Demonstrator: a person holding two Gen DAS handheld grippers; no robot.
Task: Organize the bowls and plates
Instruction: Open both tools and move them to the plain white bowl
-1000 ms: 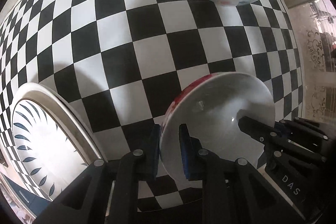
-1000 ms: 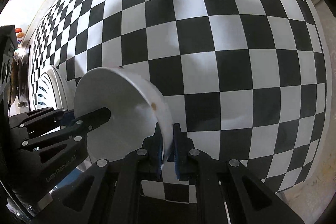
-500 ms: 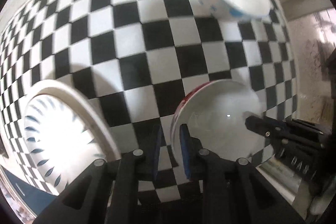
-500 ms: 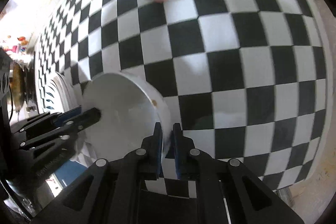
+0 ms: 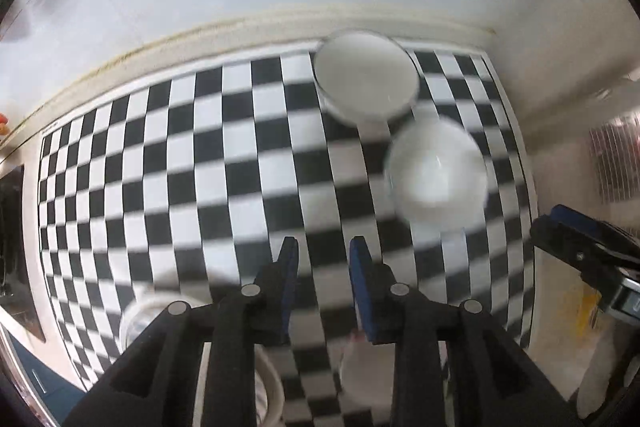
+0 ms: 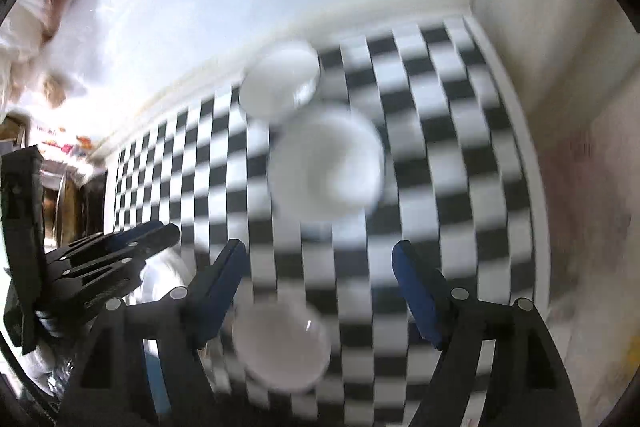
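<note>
Since the earlier frames, the white bowl with a red-patterned outside (image 6: 282, 343) has been released: it is no longer clamped at its rim by both grippers, and both cameras have been drawn back and tilted up, so that the pale wall behind is now seen. Both views are blurred by motion.

The left gripper (image 5: 324, 281) is seen with its blue-padded fingers (image 5: 289, 283) set a narrow gap apart, with nothing held between them. The right gripper (image 6: 318, 291) is seen with its fingers (image 6: 414, 291) spread wide and empty.

The released bowl is found upright on the black-and-white checkered tabletop (image 6: 448, 155), low in the right wrist view, just below and between the spread fingers; in the left wrist view only a pale patch (image 5: 366, 375) of it shows below the fingers. Farther back, a larger white bowl (image 6: 326, 161) is seen standing upright, and beyond it, near the wall, a round white dish (image 6: 280, 81) is seen, close to it; whether the two touch cannot be told. In the left wrist view, a white plate (image 5: 268, 387) is partly seen at the lower left, behind the gripper body.
</note>
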